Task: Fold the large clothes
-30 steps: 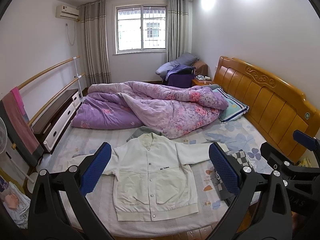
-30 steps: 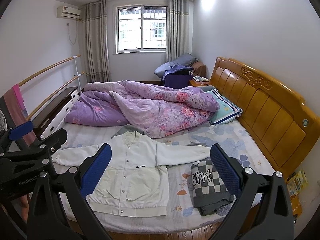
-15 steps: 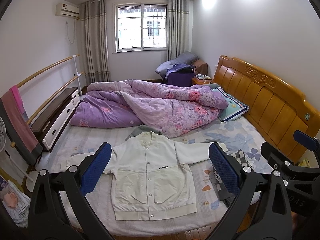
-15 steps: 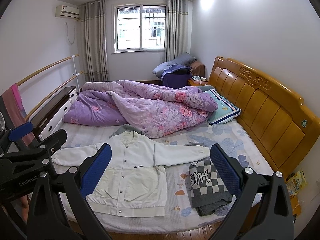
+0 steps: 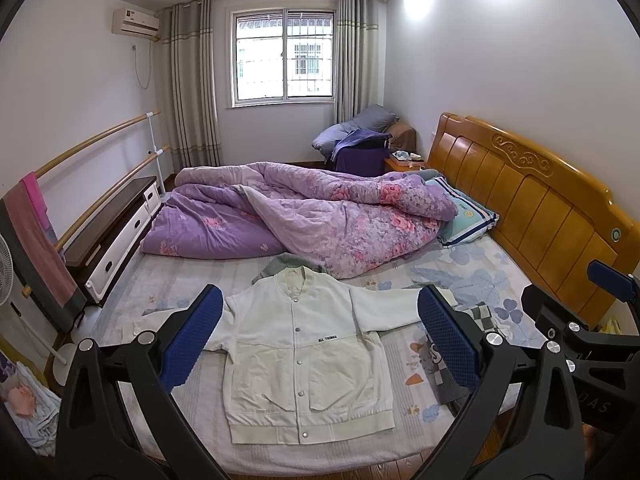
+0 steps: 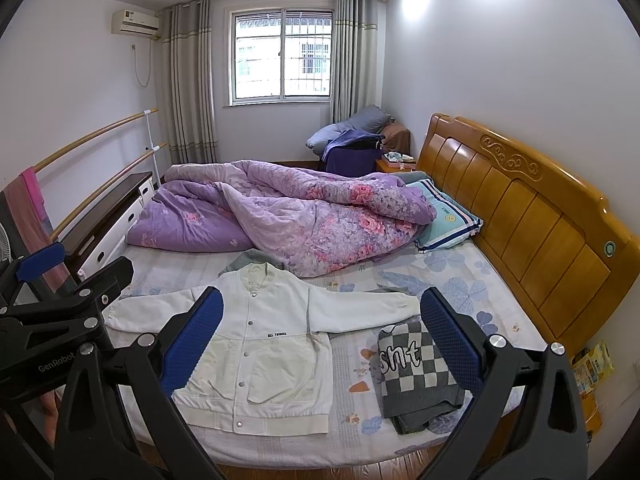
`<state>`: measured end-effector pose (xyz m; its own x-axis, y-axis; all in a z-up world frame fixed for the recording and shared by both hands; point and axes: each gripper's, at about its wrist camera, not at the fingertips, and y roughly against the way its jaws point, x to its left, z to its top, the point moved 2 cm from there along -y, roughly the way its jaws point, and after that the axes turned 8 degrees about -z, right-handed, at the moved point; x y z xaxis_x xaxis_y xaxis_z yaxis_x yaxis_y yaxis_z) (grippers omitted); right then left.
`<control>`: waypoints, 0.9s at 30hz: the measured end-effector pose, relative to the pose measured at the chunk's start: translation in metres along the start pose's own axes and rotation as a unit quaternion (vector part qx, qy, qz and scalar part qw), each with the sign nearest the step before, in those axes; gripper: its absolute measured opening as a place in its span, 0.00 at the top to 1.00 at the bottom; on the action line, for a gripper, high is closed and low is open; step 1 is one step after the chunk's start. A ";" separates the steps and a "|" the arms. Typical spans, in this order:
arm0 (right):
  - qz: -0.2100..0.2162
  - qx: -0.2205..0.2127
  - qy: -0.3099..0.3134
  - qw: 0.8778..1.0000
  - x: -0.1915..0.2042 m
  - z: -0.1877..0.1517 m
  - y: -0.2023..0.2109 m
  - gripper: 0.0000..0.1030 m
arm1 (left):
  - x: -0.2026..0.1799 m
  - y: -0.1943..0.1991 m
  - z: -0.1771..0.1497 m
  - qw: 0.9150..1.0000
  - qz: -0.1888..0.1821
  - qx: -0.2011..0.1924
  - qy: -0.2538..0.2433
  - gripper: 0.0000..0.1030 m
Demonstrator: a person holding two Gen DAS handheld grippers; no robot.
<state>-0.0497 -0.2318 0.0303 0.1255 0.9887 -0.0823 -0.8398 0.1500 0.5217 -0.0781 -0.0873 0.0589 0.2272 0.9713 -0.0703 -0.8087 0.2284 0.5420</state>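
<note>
1. Here, your left gripper (image 5: pixel 320 338) hangs above the near edge of the bed (image 5: pixel 472 276) with its blue-padded fingers (image 5: pixel 194 334) spread wide and nothing between them.
2. Your right gripper (image 6: pixel 322 338) is the same: fingers (image 6: pixel 450 336) wide apart, holding nothing, off the bedding.
3. The white jacket (image 5: pixel 304 356) lies flat on the floral sheet, front up, snapped shut down the middle, collar toward the quilt and hem toward you (both sleeves are stretched out sideways).
4. In the left view the jacket sits between your left gripper's fingers; in the right view it lies mostly left of centre, its right-hand sleeve (image 6: pixel 360 312) reaching toward the right finger.
5. A folded grey-and-white checked sweater (image 6: pixel 416 376) rests just beside that sleeve's cuff, near the bed's front edge.
6. A crumpled purple floral quilt (image 6: pixel 288 212) fills the far half of the bed, with a grey garment (image 6: pixel 250 258) poking out just behind the jacket's collar.
7. A striped pillow (image 6: pixel 448 220) leans by the wooden headboard (image 6: pixel 532 208) on the right.
</note>
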 end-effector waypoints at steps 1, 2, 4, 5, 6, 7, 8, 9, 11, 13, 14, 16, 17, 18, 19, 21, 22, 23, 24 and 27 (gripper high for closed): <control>0.000 0.000 0.000 1.000 0.000 0.000 0.000 0.08 | -0.001 0.001 -0.001 1.000 0.001 0.000 0.001 0.05; 0.000 0.000 0.000 1.000 0.001 -0.001 0.000 0.08 | -0.001 0.001 0.000 1.000 0.001 -0.001 0.000 0.05; 0.000 0.001 0.000 1.000 0.000 0.000 -0.001 0.08 | -0.001 0.001 0.000 1.000 0.001 0.000 0.000 0.05; 0.001 0.002 0.001 1.000 0.000 0.000 -0.002 0.08 | -0.001 0.001 0.000 1.000 0.002 0.001 0.001 0.05; 0.001 0.003 0.001 1.000 0.000 0.001 -0.003 0.08 | -0.001 0.000 0.001 1.000 0.003 0.002 0.001 0.05; 0.001 0.003 0.002 1.000 0.000 0.000 -0.004 0.08 | 0.000 -0.001 0.001 1.000 0.003 0.002 0.001 0.05; 0.001 0.003 0.002 1.000 0.000 0.001 -0.004 0.08 | 0.000 -0.001 0.001 1.000 0.002 0.002 0.001 0.05; 0.001 0.003 0.002 1.000 0.000 0.001 -0.004 0.08 | -0.001 -0.001 0.001 1.000 0.002 0.001 0.001 0.05; 0.002 0.003 0.002 1.000 0.000 0.001 -0.005 0.08 | -0.001 -0.001 0.001 1.000 0.003 0.001 0.002 0.05; 0.001 0.004 0.003 1.000 0.001 0.000 -0.005 0.08 | -0.001 -0.002 0.001 1.000 0.002 0.003 0.002 0.05; 0.002 0.005 0.003 1.000 0.002 0.000 -0.005 0.08 | -0.001 -0.002 0.001 1.000 0.003 0.003 0.002 0.05; 0.002 0.006 0.002 1.000 0.002 0.000 -0.006 0.08 | 0.000 -0.004 0.002 1.000 0.004 0.003 0.001 0.05; 0.003 0.005 0.003 1.000 0.002 0.000 -0.007 0.08 | 0.000 -0.004 0.002 1.000 0.004 0.002 0.002 0.05; 0.002 0.005 0.003 1.000 0.002 0.001 -0.007 0.08 | 0.001 -0.005 0.003 1.000 0.004 0.002 0.002 0.05; 0.002 0.006 0.003 1.000 0.002 0.001 -0.007 0.08 | 0.001 -0.005 0.003 1.000 0.004 0.003 0.002 0.05; 0.002 0.006 0.003 1.000 0.002 0.001 -0.007 0.08 | 0.001 -0.005 0.003 1.000 0.004 0.002 0.002 0.05; 0.002 0.006 0.004 1.000 0.003 0.001 -0.007 0.08 | 0.001 -0.005 0.003 1.000 0.004 0.003 0.002 0.05; 0.003 0.006 0.004 1.000 0.002 0.001 -0.007 0.08 | 0.001 -0.005 0.003 1.000 0.005 0.002 0.001 0.05; 0.003 0.006 0.004 1.000 0.003 0.001 -0.007 0.08 | 0.002 -0.005 0.002 1.000 0.008 0.000 0.002 0.05; 0.004 0.008 0.005 1.000 0.003 0.001 -0.009 0.08 | 0.003 -0.006 0.002 1.000 0.013 -0.003 -0.001 0.05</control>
<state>-0.0408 -0.2304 0.0261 0.1143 0.9897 -0.0863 -0.8320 0.1428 0.5361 -0.0716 -0.0860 0.0572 0.2071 0.9768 -0.0537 -0.8182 0.2030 0.5378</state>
